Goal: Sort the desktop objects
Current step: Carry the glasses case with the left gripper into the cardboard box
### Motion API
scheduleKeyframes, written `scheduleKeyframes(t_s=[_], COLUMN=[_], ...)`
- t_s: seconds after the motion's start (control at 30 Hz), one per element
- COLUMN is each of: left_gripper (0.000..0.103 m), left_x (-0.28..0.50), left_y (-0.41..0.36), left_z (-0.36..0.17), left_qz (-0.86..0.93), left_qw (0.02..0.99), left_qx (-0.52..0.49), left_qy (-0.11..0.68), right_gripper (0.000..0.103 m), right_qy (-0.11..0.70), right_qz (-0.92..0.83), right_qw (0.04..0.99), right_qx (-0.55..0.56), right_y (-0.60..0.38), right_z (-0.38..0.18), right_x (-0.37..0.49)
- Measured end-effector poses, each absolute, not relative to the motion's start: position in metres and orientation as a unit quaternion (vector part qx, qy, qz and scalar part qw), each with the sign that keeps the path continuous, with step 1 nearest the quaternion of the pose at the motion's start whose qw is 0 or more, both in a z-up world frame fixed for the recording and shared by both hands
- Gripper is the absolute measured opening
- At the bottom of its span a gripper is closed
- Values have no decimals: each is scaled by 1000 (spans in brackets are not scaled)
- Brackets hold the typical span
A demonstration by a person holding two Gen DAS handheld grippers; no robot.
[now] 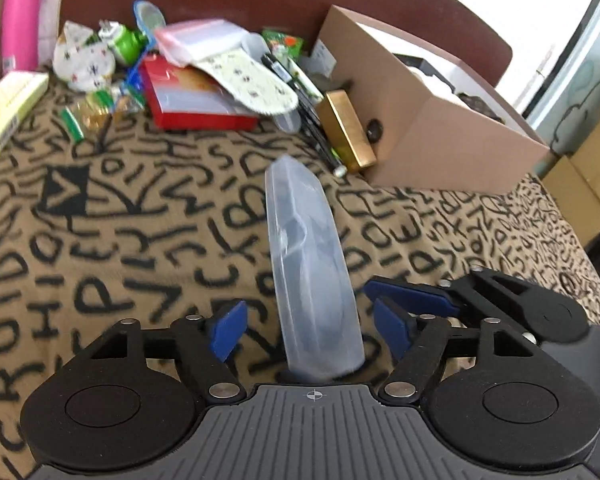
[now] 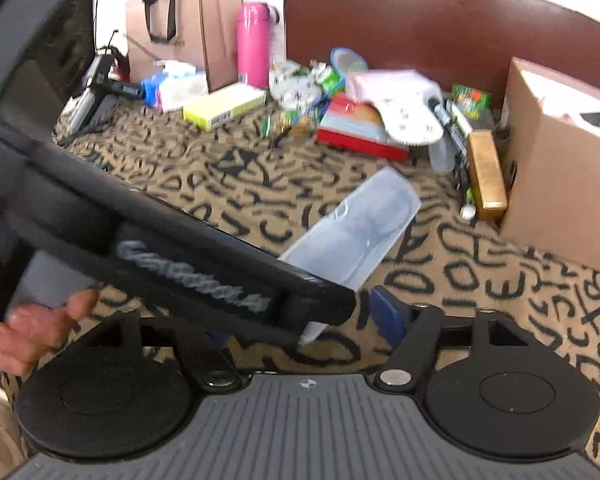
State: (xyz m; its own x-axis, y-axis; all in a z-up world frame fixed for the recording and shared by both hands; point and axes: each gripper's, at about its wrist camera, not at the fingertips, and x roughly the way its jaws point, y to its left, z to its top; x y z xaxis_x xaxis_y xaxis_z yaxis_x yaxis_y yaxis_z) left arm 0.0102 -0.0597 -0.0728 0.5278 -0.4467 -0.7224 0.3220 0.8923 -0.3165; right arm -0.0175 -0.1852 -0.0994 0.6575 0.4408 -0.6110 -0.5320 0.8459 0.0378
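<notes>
A long translucent plastic case (image 1: 310, 272) with a dark item inside lies on the letter-patterned cloth between the fingers of my left gripper (image 1: 310, 328). The blue pads (image 1: 228, 330) stand wide of it on both sides, so the left gripper is open. The case also shows in the right wrist view (image 2: 356, 224). My right gripper (image 2: 308, 322) is open just right of the left one, and the left gripper's body (image 2: 160, 256) crosses in front and hides its left finger. The right gripper's blue pad (image 1: 410, 298) shows in the left wrist view.
A cardboard box (image 1: 432, 120) stands at the right with a gold box (image 1: 346, 130) beside it. A clutter pile at the back holds a red box (image 1: 192, 98), a patterned insole (image 1: 252, 82), a yellow box (image 1: 8, 108) and a pink bottle (image 1: 22, 12). A paper bag (image 2: 184, 26) stands back left.
</notes>
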Motion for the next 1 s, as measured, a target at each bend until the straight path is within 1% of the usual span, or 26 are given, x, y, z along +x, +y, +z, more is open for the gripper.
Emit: scheduleKeyframes(t_s=[0.07, 0.17, 0.2, 0.23, 0.33, 0.4, 0.47, 0.5, 0.53, 0.63, 0.7, 0.73, 0.8, 0.9, 1.0], left_gripper=[83, 83, 83, 83, 77, 78, 79, 78, 75, 69, 69, 59, 58, 58, 58], left_x=[17, 27, 31, 34, 39, 41, 43, 44, 45, 49, 49, 49, 48, 42, 36], left_y=[-60, -61, -61, -60, -59, -63, -70, -73, -75, -75, -74, -74, -75, -80, -84], left_z=[-70, -70, -71, -72, -76, -76, -77, -77, -77, -80, -80, -79, -77, -69, -55], left_qz=[-215, -214, -214, -219, -229, -230, -230, -230, -230, -239, -236, -235, -230, -228, -231], left_qw=[874, 873, 872, 868, 859, 859, 861, 861, 861, 855, 856, 857, 858, 864, 875], left_qx=[-65, -42, -39, -42, -61, -60, -51, -46, -41, -52, -59, -61, -65, -56, -53], left_qy=[430, 436, 439, 443, 453, 453, 451, 451, 452, 457, 456, 455, 455, 445, 422], right_gripper=[83, 82, 80, 75, 69, 69, 72, 74, 74, 71, 68, 64, 58, 58, 58], right_qy=[312, 316, 317, 319, 329, 331, 334, 334, 333, 333, 331, 332, 333, 329, 308], right_qz=[261, 256, 252, 246, 245, 238, 229, 223, 220, 210, 212, 213, 219, 221, 217], right_qw=[910, 911, 912, 913, 911, 912, 913, 914, 915, 918, 919, 918, 917, 918, 926], right_qx=[-80, -65, -65, -65, -53, -54, -54, -54, -54, -37, -37, -34, -24, -20, -22], right_y=[-178, -174, -172, -173, -179, -181, -180, -179, -178, -180, -181, -182, -185, -188, -192], right_z=[-101, -105, -106, -107, -109, -110, -110, -111, -114, -121, -122, -122, -120, -115, -102], right_x=[-14, -7, -5, -5, -4, -5, -5, -4, -2, 2, 1, 2, 1, -4, -9])
